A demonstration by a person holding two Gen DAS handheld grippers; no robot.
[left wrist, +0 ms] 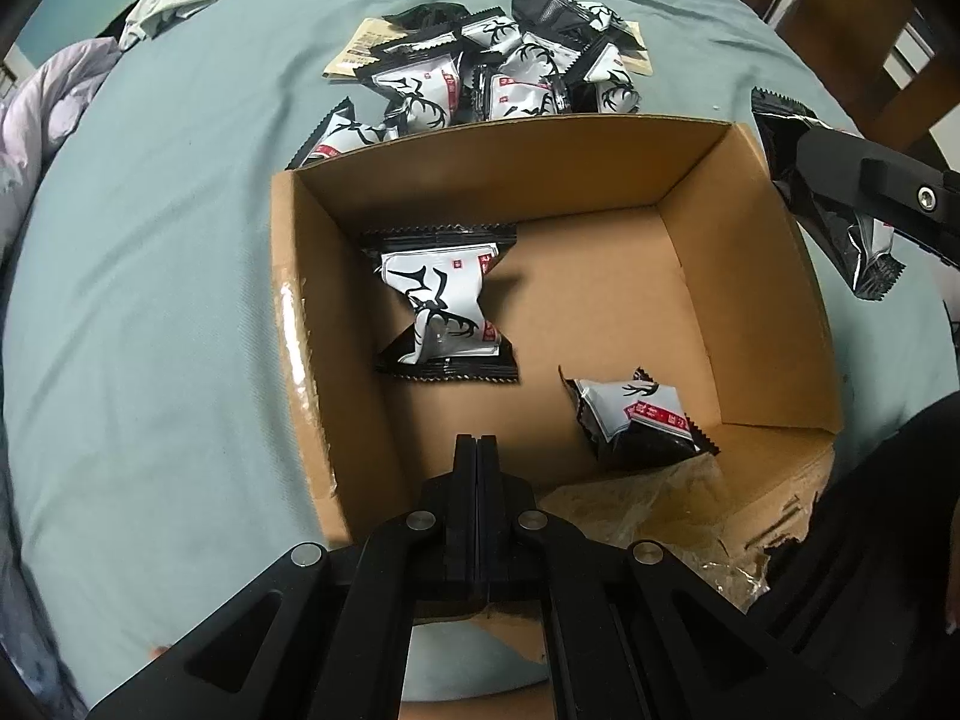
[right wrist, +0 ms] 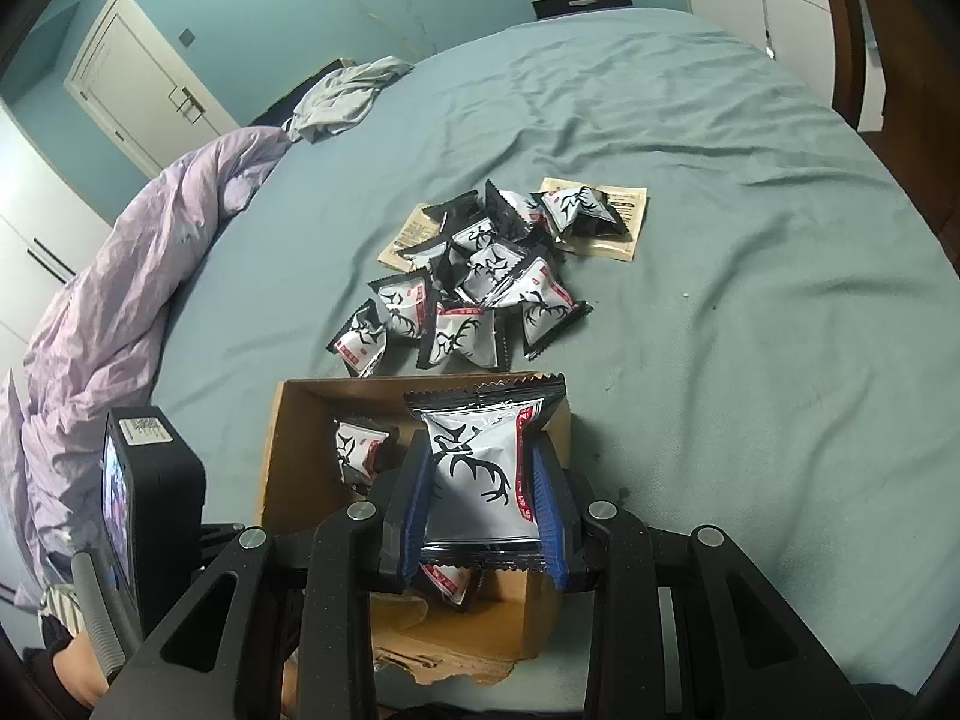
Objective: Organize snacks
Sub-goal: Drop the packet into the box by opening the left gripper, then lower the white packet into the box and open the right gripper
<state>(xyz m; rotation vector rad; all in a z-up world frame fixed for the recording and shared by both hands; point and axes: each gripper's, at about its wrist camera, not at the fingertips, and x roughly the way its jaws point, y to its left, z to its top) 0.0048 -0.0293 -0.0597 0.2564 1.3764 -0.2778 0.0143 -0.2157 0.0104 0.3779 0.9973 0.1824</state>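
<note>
Snack packet [right wrist: 477, 474] sits clamped in right claw [right wrist: 480, 480] above cardboard box [right wrist: 282, 438].

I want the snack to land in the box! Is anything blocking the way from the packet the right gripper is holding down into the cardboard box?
Nothing visible blocks it. The right gripper holds the black-and-white antler-print snack packet over the open brown cardboard box, which has no lid. Two packets already lie inside, with bare floor between them.
</note>
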